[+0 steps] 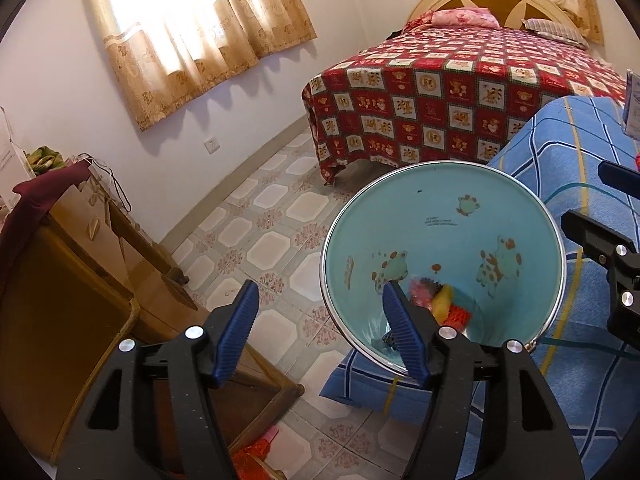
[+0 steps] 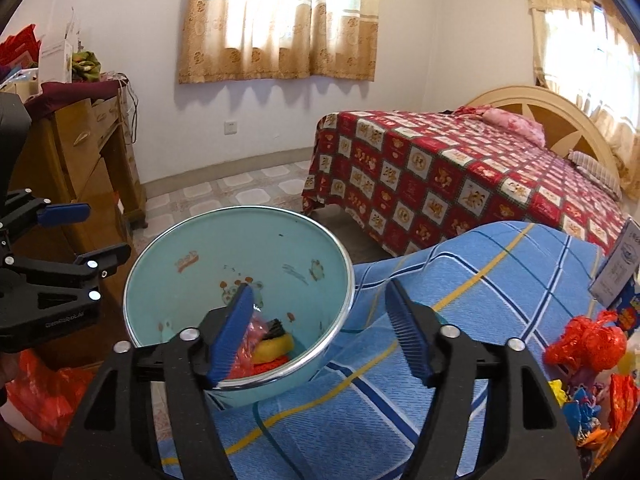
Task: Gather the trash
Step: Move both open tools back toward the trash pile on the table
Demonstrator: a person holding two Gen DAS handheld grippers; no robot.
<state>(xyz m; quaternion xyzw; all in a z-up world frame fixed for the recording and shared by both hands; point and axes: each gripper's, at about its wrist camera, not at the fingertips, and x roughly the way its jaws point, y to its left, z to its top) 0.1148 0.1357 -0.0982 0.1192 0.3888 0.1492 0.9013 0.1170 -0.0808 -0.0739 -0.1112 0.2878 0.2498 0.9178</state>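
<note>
Basin (image 2: 240,256) on blue cloth (image 2: 460,320), its small print too blurred to read; left gripper (image 1: 320,332) and right gripper (image 2: 320,332) both spread, holding nothing.

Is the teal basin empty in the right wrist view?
No, the teal basin holds several pieces of trash at its bottom, including a yellow piece and pink wrappers.
</note>
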